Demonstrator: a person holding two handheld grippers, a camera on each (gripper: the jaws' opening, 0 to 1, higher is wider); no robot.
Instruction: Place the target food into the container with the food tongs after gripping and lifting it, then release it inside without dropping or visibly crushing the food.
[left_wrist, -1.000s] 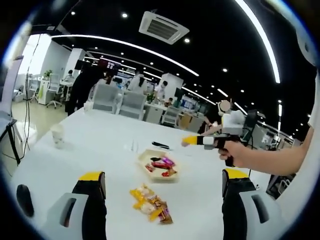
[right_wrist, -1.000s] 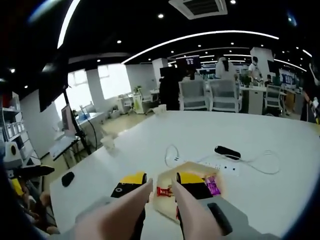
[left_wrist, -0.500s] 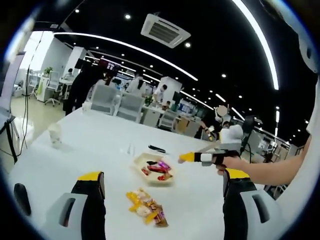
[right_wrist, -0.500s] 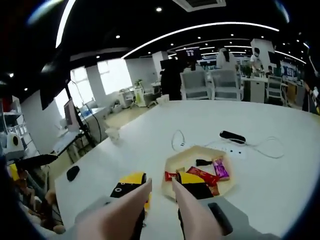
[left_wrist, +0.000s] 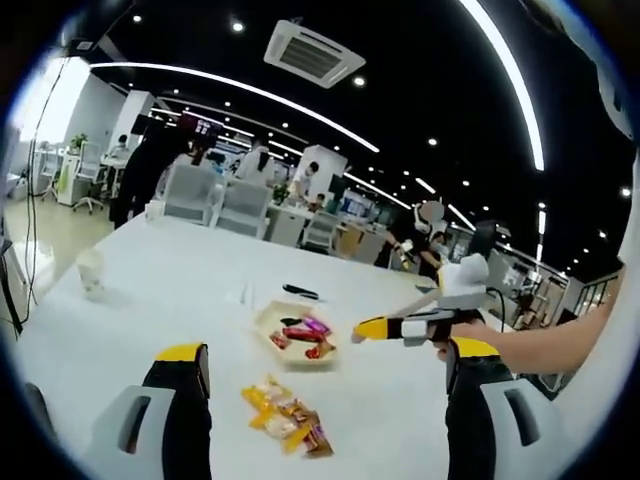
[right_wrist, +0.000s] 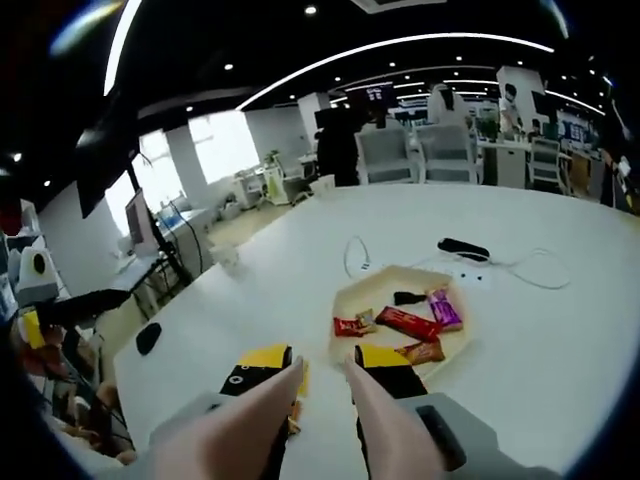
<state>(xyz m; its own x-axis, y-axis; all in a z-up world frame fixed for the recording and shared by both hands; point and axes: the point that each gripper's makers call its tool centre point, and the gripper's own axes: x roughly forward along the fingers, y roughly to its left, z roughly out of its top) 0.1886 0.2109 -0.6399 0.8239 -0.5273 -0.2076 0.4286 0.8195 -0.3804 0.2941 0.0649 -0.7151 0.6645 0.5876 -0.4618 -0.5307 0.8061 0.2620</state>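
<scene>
Snack pile (left_wrist: 285, 425) sits loose on the white surface (left_wrist: 150, 300), near the container (right_wrist: 400, 325) of wrappers. Right gripper (right_wrist: 322, 382) raised, holding tongs (right_wrist: 310, 420) slightly parted, empty; left gripper (left_wrist: 325, 375) wide open. Labels unreadable.

text: none readable | snack wrappers (right_wrist: 405, 324) in tray: print too small and blurred to make out | far wall screen (right_wrist: 375, 94): glowing, characters can't be read
</scene>
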